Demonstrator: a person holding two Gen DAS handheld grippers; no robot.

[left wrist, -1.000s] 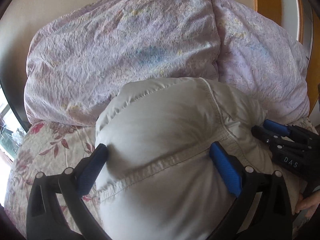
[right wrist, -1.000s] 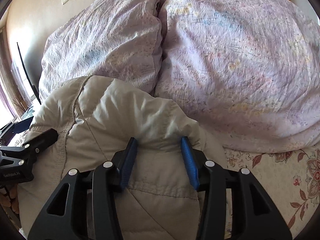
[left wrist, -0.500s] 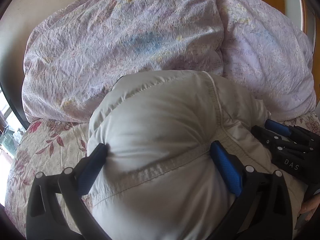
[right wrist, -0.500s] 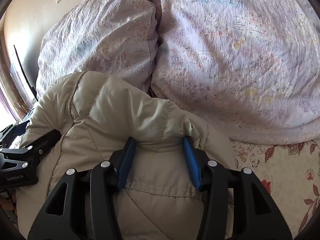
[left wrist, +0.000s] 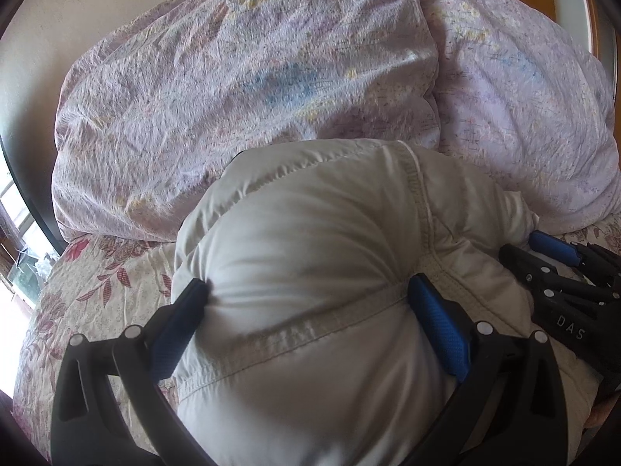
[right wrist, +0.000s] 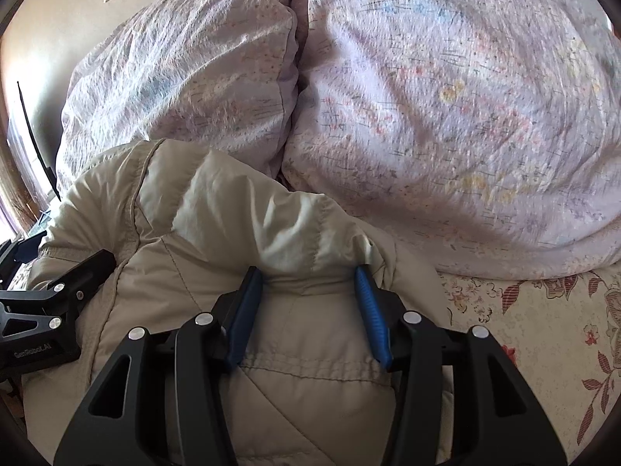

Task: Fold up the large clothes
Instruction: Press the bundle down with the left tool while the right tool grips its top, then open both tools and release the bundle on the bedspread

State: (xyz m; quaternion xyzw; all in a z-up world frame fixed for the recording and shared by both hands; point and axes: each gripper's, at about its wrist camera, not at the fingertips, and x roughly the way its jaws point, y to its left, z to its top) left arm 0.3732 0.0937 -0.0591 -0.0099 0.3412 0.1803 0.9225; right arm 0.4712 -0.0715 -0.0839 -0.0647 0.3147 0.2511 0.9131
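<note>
Left wrist: jacket (left wrist: 310, 272) pushed nearer pillows (left wrist: 252, 77); left tongs (left wrist: 306, 295), right tongs (right wrist: 308, 283) still clamping it.

The puffy quilted beige jacket (left wrist: 310, 272) is plain pale beige with stitched seams. Two crinkled lilac pillows (left wrist: 240, 89) (right wrist: 465, 116) carry faint blue, yellow and pink flecks. The cream bedspread (left wrist: 97, 283) shows dark red flowers and leaves. Both black grippers (left wrist: 306, 310) (right wrist: 306, 303) have blue pads (left wrist: 438, 326).
</note>
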